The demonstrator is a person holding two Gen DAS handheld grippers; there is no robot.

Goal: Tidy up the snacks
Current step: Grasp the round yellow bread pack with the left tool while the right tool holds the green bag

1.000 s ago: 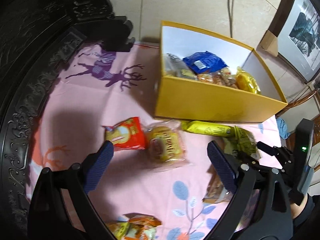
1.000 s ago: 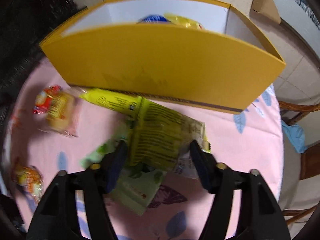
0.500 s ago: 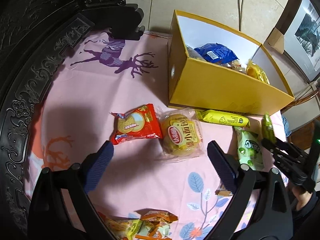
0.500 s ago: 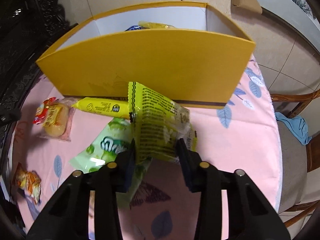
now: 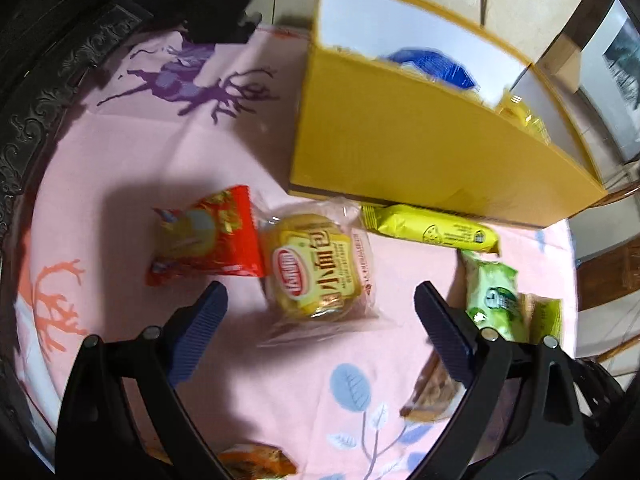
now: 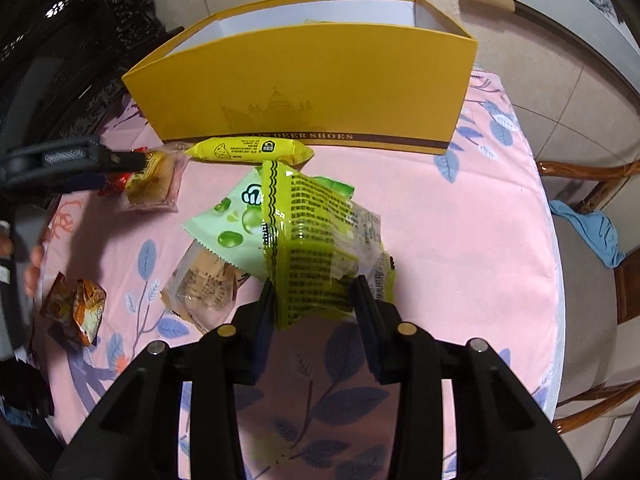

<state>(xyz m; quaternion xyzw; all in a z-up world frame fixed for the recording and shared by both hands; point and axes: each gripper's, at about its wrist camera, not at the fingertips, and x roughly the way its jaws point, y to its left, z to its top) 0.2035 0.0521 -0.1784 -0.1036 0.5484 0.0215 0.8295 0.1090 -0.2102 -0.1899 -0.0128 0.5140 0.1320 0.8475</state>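
Right tongs (image 6: 314, 296) pinching crinkly yellow-green packet (image 6: 310, 240), left tongs (image 5: 320, 300) wide over clear-wrapped round bun (image 5: 316, 266)

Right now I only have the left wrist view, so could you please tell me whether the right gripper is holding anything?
Observer: Yes. The right gripper is shut on a yellow-green packet and holds it upright, with the printed back facing the camera.
Operator: Thank you. What lies directly beyond that packet?
Observer: A pale green pea packet lies flat on the tablecloth. Its near corner overlaps a clear-wrapped brown snack.
Operator: Is there anything off the table on that side?
Observer: A blue cloth lies on a chair seat beside the table's edge.
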